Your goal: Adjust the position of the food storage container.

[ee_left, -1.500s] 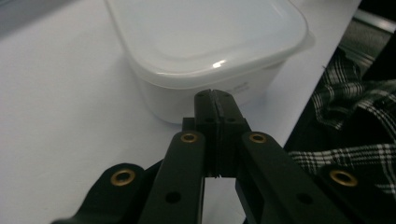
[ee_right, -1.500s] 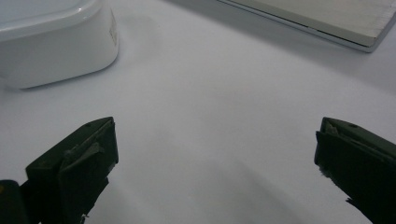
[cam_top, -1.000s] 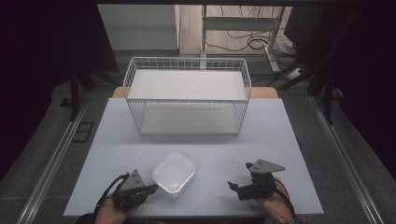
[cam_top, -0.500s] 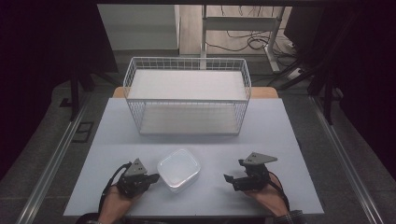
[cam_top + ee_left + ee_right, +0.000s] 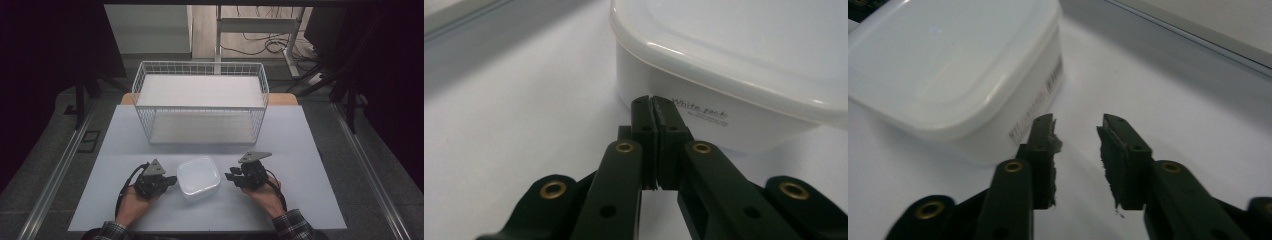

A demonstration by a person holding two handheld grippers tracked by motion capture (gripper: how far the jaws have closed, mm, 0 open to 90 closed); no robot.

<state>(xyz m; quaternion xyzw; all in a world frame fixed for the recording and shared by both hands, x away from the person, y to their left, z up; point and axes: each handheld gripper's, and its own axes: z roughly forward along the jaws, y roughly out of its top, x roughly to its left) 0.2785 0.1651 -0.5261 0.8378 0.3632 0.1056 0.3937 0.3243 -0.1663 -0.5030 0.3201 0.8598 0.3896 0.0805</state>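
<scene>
at the near edge of a pale table, a person in plaid sleeves holds a two-jaw tool in each hand, one on either side of a white lidded container. the left gripper points at the container's left side; in the left gripper view its black jaws are pressed together with nothing between them, tips just short of or touching the container wall, which cannot be told apart. small writing on that wall reads "white pack", with a finer line beneath too small to read. the right gripper sits just beside the container's right side; its jaws have just been closing and stand narrowly apart, with only bare table between the worn pads. in the right gripper view a barcode-like printed strip runs along the container near its corner, unreadable. the container stands on the table between the two tools, lid on. beyond it, a white wire basket stands at the table's far side, well apart. cables lie on the floor behind.
</scene>
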